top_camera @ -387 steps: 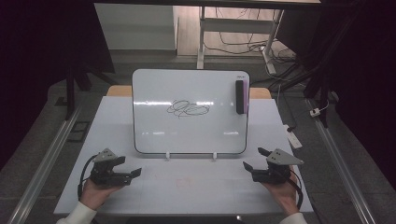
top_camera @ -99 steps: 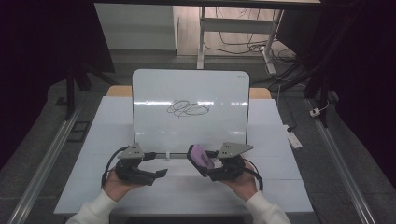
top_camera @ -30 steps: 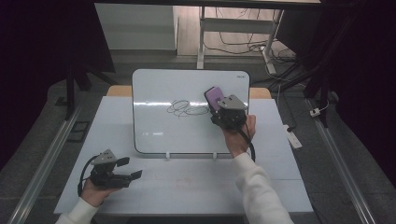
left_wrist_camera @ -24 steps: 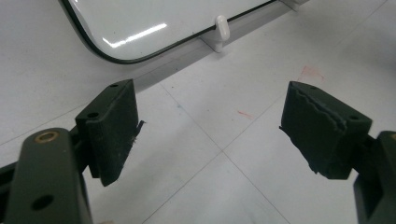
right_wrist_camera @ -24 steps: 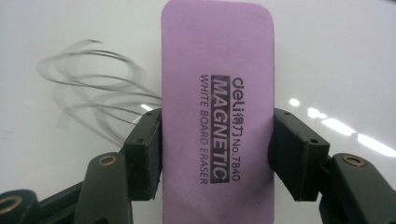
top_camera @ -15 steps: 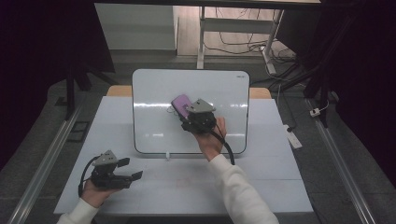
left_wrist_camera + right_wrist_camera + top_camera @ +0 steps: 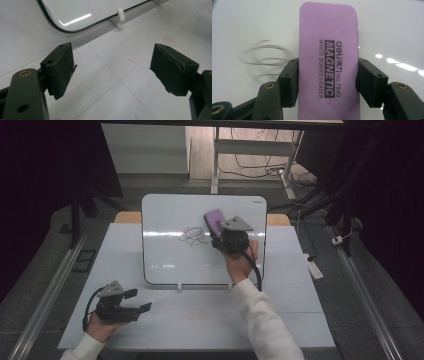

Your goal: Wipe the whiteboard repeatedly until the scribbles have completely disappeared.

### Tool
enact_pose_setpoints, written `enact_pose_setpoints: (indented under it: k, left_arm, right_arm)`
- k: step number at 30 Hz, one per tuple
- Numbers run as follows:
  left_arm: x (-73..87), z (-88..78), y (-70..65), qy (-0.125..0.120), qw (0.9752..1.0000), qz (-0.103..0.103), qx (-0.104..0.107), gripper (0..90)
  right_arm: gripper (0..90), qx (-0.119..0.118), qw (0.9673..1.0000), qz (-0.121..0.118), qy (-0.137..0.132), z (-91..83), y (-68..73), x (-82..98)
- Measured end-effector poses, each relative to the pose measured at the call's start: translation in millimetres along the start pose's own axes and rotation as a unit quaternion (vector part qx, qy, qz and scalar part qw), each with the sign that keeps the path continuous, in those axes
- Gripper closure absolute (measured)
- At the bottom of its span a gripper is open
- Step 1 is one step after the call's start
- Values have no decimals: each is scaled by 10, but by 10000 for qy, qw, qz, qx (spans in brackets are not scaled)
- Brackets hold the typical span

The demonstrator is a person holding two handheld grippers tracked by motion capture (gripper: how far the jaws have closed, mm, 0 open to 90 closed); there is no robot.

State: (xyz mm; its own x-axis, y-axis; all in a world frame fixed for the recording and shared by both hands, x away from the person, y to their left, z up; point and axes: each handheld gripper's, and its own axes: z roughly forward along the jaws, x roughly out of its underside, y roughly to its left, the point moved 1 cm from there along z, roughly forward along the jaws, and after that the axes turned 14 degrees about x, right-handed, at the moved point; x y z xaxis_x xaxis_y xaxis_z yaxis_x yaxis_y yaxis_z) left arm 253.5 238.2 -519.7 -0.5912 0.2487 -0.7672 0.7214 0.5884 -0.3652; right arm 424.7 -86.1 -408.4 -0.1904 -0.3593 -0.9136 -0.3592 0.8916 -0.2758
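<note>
A white whiteboard (image 7: pixel 170 260) stands propped at the back of the table, with a dark scribble (image 7: pixel 192 236) near its middle. My right gripper (image 7: pixel 218 229) is shut on a purple magnetic whiteboard eraser (image 7: pixel 215 219), held against the board just right of the scribble. In the right gripper view the eraser (image 7: pixel 328 62) sits upright between both pads, and the scribble (image 7: pixel 264 60) lies to its left. My left gripper (image 7: pixel 138 300) rests low at the table's front left, open, with nothing between its pads (image 7: pixel 61 67).
The board leans on small white clip feet (image 7: pixel 120 15) along its bottom edge. A white table top (image 7: pixel 210 320) spreads in front of it. Metal rails (image 7: pixel 45 290) run along both sides, and cables (image 7: pixel 260 165) lie on the floor behind.
The right gripper swept the eraser left over the scribble half a second ago and has now come back to the right. The left gripper has stayed put.
</note>
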Motion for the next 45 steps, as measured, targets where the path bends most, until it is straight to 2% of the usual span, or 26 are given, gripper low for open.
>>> enact_pose_setpoints:
  k: [2,4,6,9,11,12,15,18,20,23,25,28,31,36,41,43,45]
  left_arm:
    - [1,0,-1,4,10000,4,-1,200]
    - [3,-5,-3,-4,10000,3,0,200]
    - [5,-9,-3,-17,10000,-1,8,200]
    - [11,-10,7,-14,10000,-15,9,201]
    - [14,-12,11,-6,10000,-26,3,201]
    - [15,-15,11,-14,10000,-24,4,201]
    - [17,-25,11,-36,10000,-25,-3,202]
    - [15,-26,15,-39,10000,-28,-8,202]
    - [12,-23,12,-37,10000,-27,-4,203]
    - [10,-20,16,-29,10000,-33,-1,202]
    - [8,-16,21,-25,10000,-32,-9,202]
    - [5,-16,25,-39,10000,-39,-6,202]
    - [5,-16,23,-38,10000,-34,-3,202]
    - [8,-13,25,-29,10000,-32,-4,202]
    - [12,-19,22,-28,10000,-32,-14,202]
    - [16,-22,21,-22,10000,-31,-12,202]
    - [19,-29,21,-29,10000,-34,-15,203]
  right_arm:
    - [397,-257,9995,-162,0,30,213,-5]
    - [397,-570,9982,-174,27,56,409,12]
    - [397,-757,9970,-186,30,67,562,47]
    - [397,-769,9963,-395,-26,57,677,76]
    - [396,-849,9957,-368,4,51,633,73]
    - [396,-801,9962,-342,31,45,593,70]
    - [396,-420,9983,-403,-40,12,403,58]
    - [396,-10,9996,-255,-103,-19,135,46]
    - [396,260,9994,-188,-125,-36,-39,39]
    - [396,469,9988,-32,-120,-45,-230,21]
    - [396,469,9988,23,-101,-31,-269,0]
    - [396,490,9986,-125,-141,0,-166,-22]
    - [396,267,9992,-245,-145,33,20,-59]
    - [397,-185,9984,-515,-151,86,427,-66]
    - [396,-704,9954,-648,-61,97,798,0]
    - [396,-749,9938,-816,-73,90,900,27]
    - [397,-725,9922,-1007,-109,84,916,31]
